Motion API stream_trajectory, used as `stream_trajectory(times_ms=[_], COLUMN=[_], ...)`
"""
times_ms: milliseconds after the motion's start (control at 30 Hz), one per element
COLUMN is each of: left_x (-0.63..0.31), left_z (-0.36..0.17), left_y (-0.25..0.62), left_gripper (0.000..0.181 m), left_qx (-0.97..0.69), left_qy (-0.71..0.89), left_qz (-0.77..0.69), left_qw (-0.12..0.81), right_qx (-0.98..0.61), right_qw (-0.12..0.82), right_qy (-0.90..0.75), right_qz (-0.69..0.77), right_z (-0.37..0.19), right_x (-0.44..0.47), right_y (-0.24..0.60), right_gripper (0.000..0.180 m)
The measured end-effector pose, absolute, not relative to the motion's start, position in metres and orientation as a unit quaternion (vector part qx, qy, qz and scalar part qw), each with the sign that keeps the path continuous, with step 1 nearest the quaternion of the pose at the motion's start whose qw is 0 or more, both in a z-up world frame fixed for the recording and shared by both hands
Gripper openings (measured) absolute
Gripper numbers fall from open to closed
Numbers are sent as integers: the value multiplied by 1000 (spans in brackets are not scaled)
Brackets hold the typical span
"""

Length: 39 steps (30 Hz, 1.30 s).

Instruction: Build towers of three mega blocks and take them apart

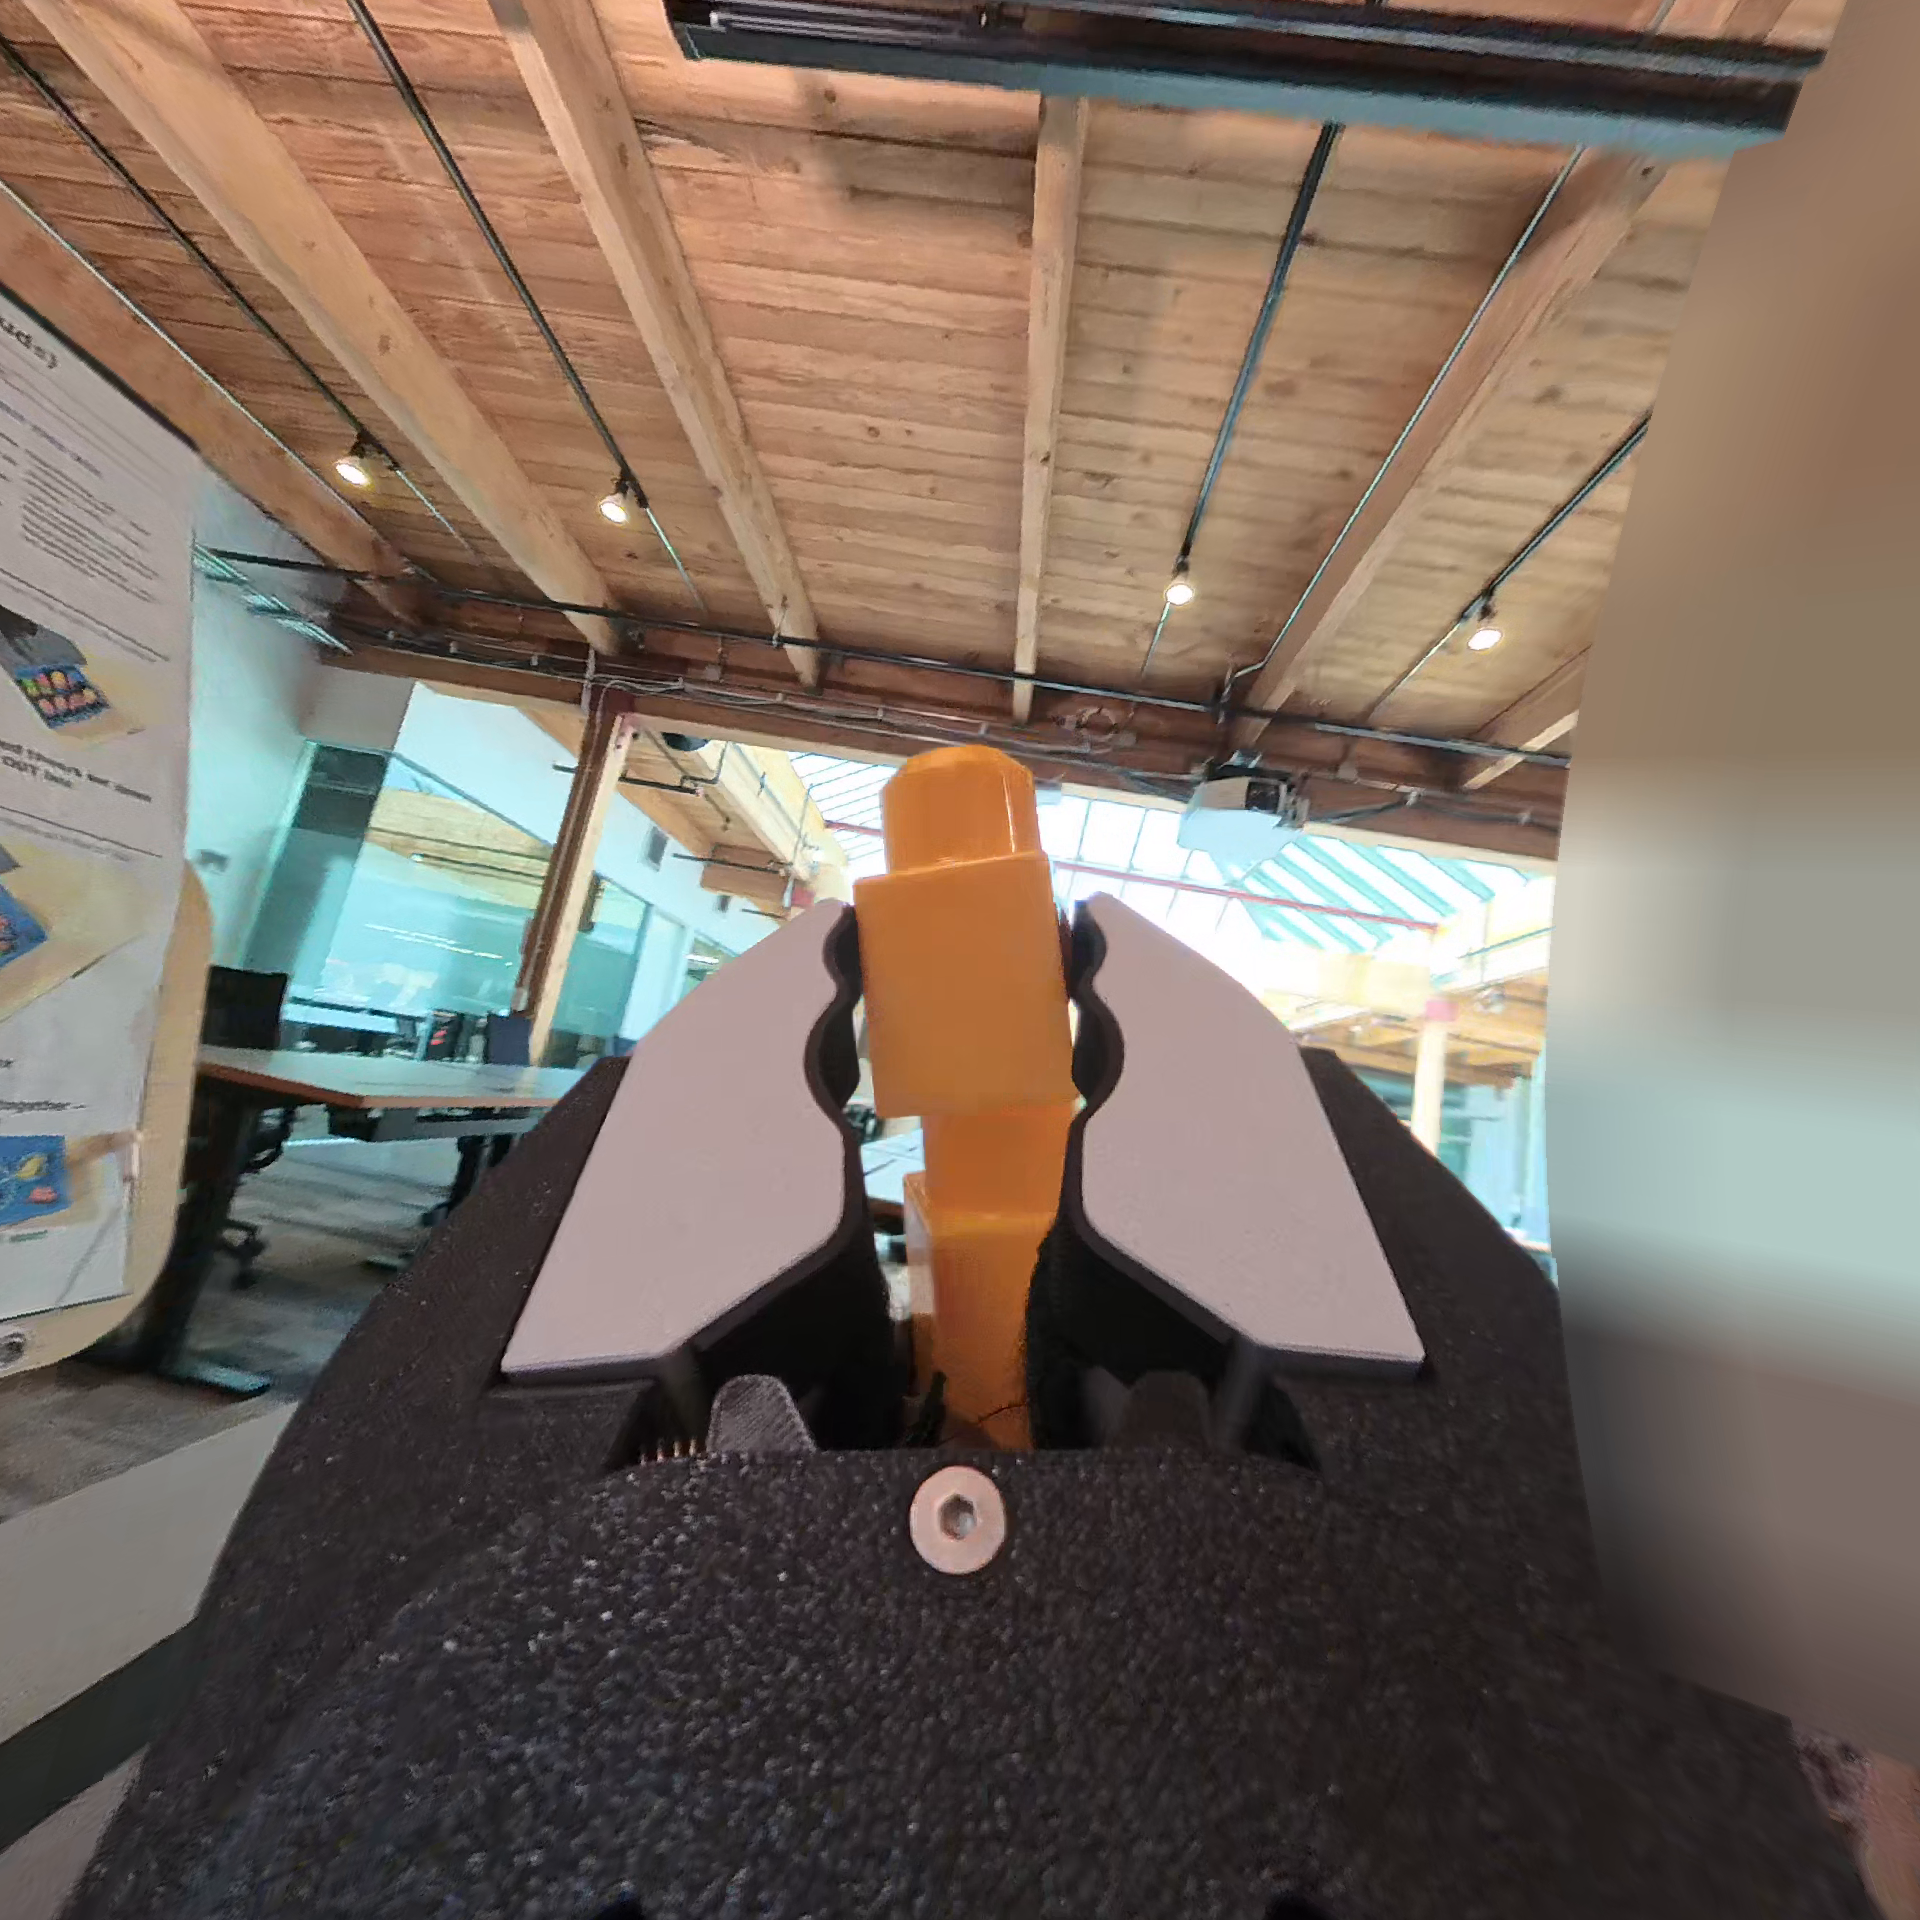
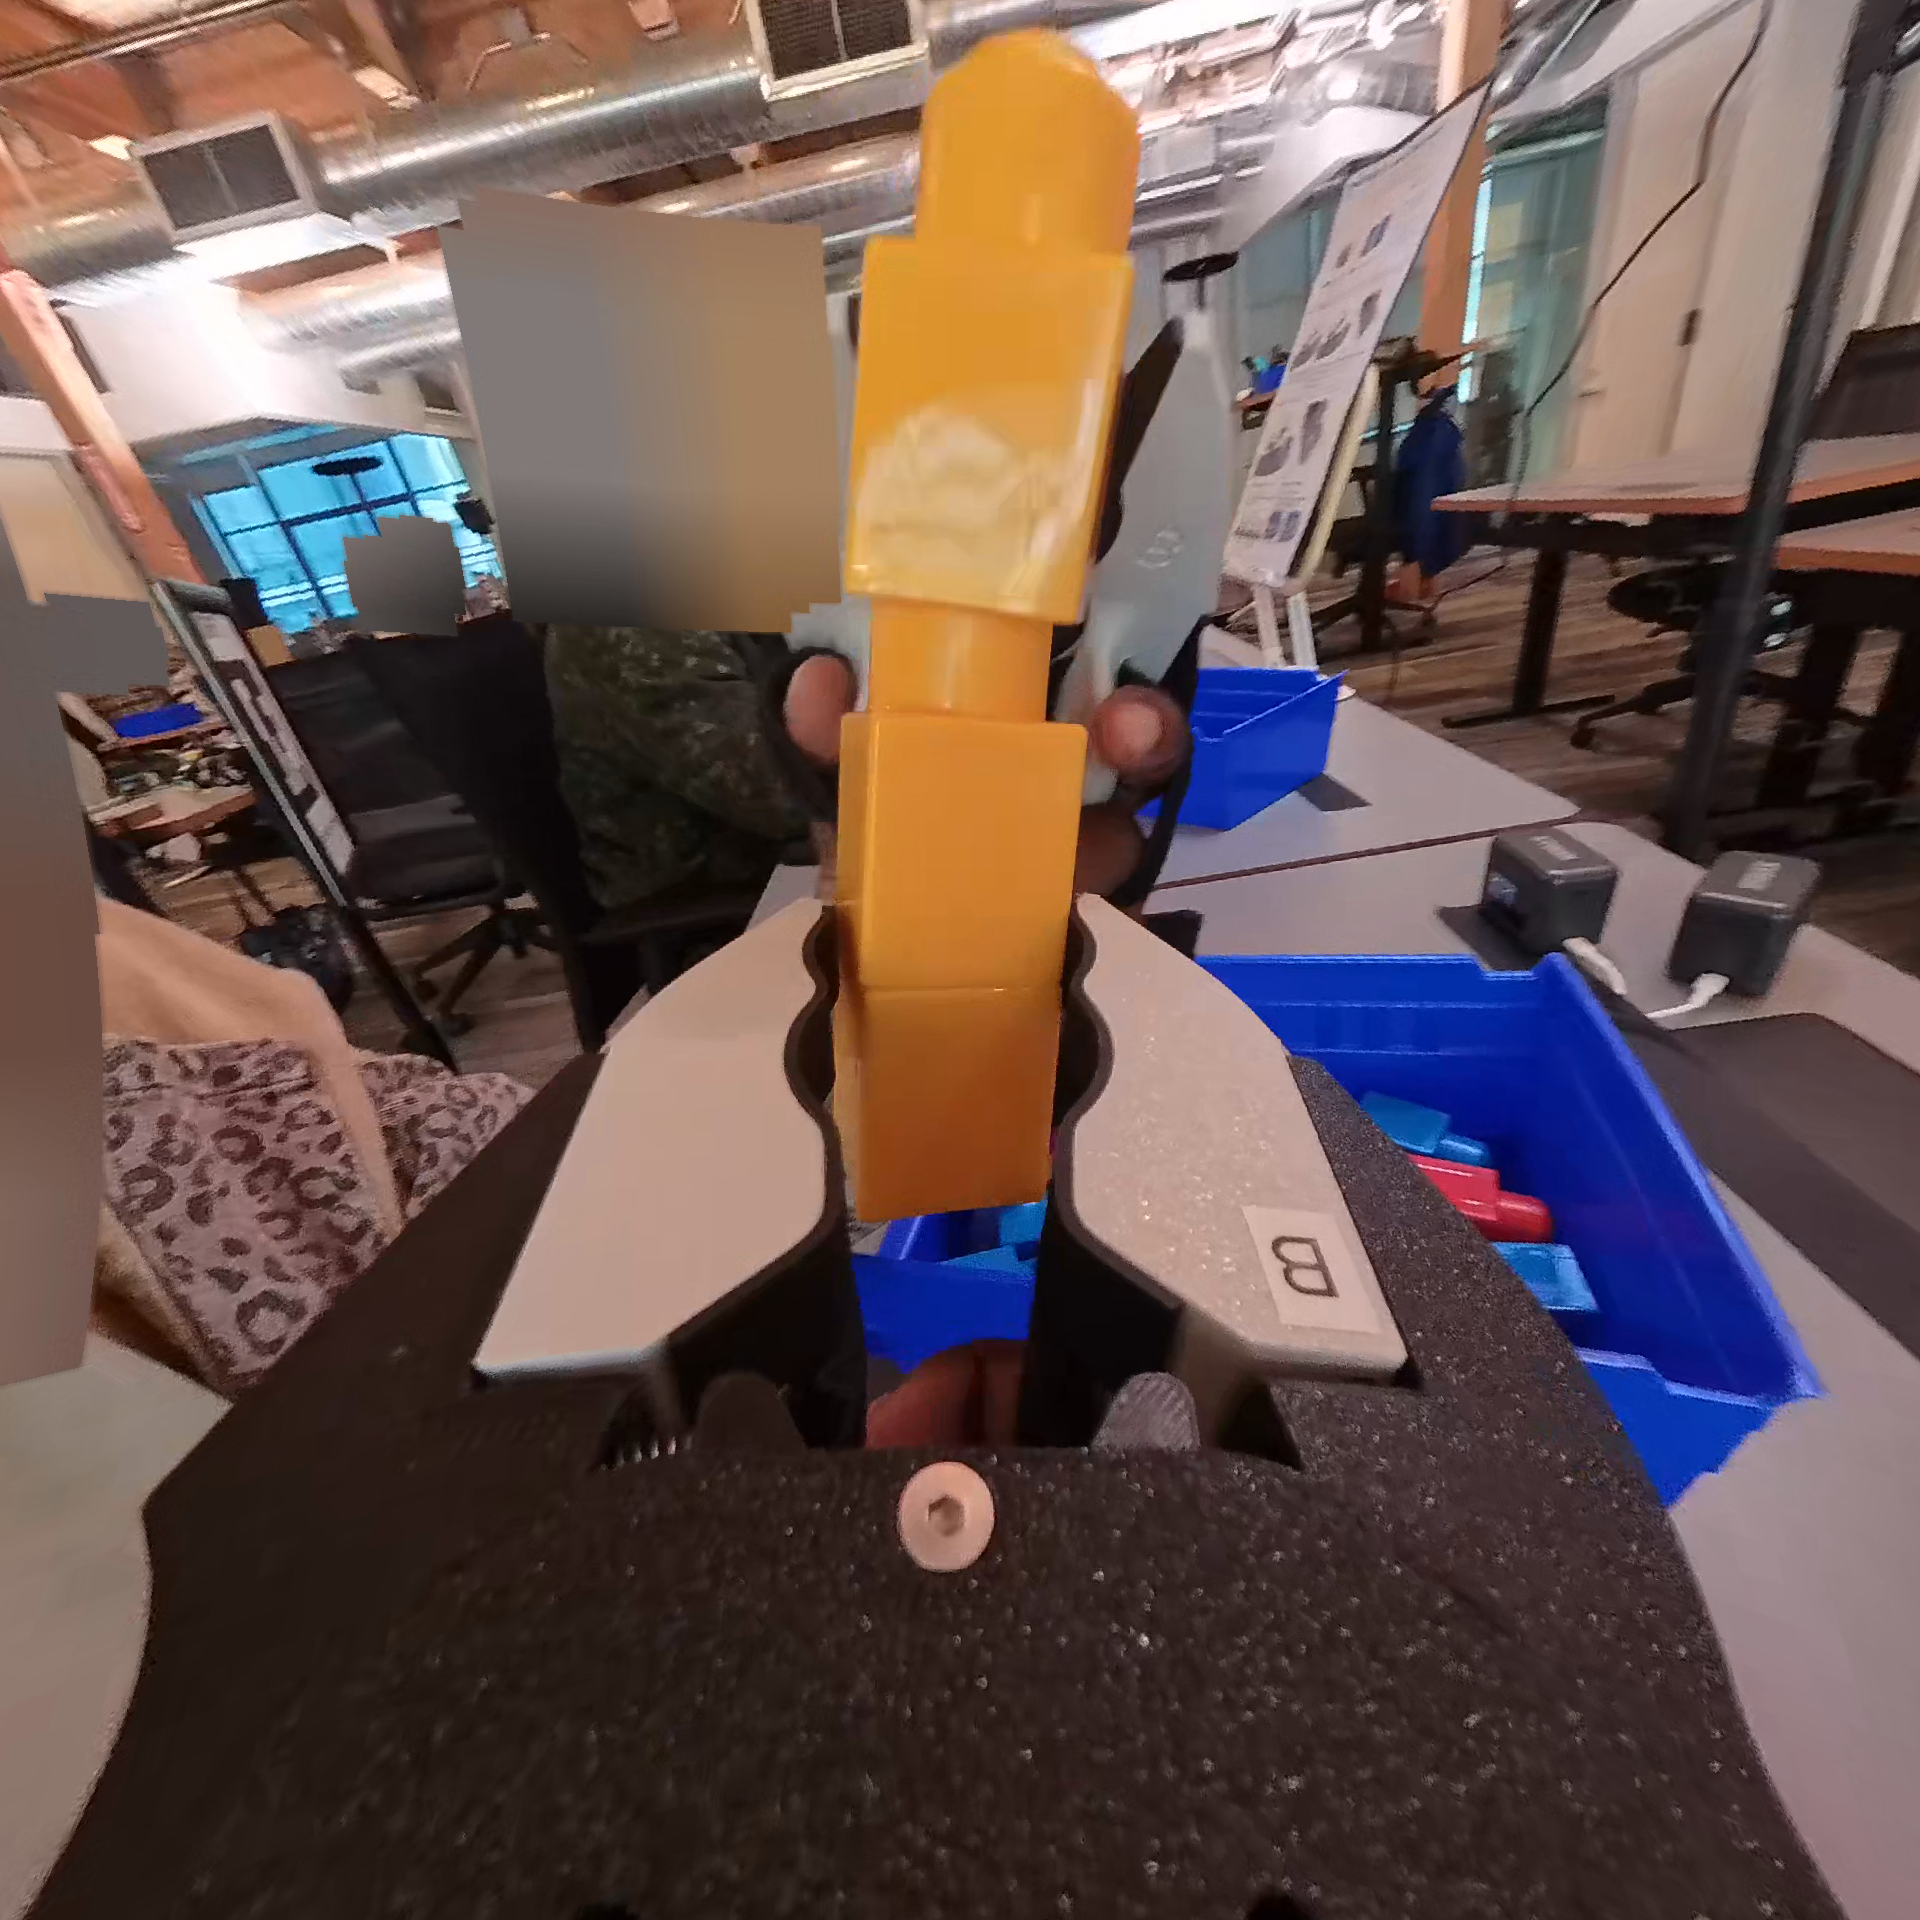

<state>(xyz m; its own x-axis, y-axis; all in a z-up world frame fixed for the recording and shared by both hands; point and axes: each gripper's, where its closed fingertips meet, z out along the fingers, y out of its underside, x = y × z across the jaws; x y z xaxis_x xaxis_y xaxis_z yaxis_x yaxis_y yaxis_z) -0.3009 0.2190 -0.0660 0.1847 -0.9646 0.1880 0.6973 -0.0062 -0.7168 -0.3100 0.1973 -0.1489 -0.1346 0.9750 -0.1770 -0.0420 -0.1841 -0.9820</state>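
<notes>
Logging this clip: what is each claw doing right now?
Left claw: closed on the orange block tower.
Right claw: closed on the same orange block tower, lower down.

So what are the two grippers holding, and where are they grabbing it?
Both hold the same orange block tower. The right gripper squeezes the sides of the bottom block. The left gripper squeezes the sides of the top block.

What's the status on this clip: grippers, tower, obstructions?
Left gripper shut on the top orange block. Right gripper shut on the tower's lower end. Tower held aloft above blue bin. Nothing obstructing.
</notes>
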Motion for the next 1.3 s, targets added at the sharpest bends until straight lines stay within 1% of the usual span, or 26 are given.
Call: stream_trajectory(times_ms=[167,367,633,867,1133,1300], left_x=[-284,-283,-274,-274,-274,-271], left_z=[-63,-62,-65,-66,-72,-72], left_y=[213,212,219,220,215,212], left_gripper=[38,38,37,37,37,37], left_qx=[-375,-392,-440,-444,-442,-445], left_qy=[210,231,236,242,274,284], left_qz=[-569,-484,-447,-445,-491,-488], left_qw=[701,747,742,739,699,695], right_qx=[-469,-466,-483,-485,-475,-473], right_qw=[471,453,498,515,503,503], right_qy=[-468,-449,-452,-454,-467,-473], right_qz=[582,613,561,542,550,548], right_z=[-137,-132,-133,-133,-134,-134], right_x=[-300,-302,-298,-297,-297,-293], right_y=[198,195,206,209,203,202], right_gripper=[40,40,39,39,36,35])
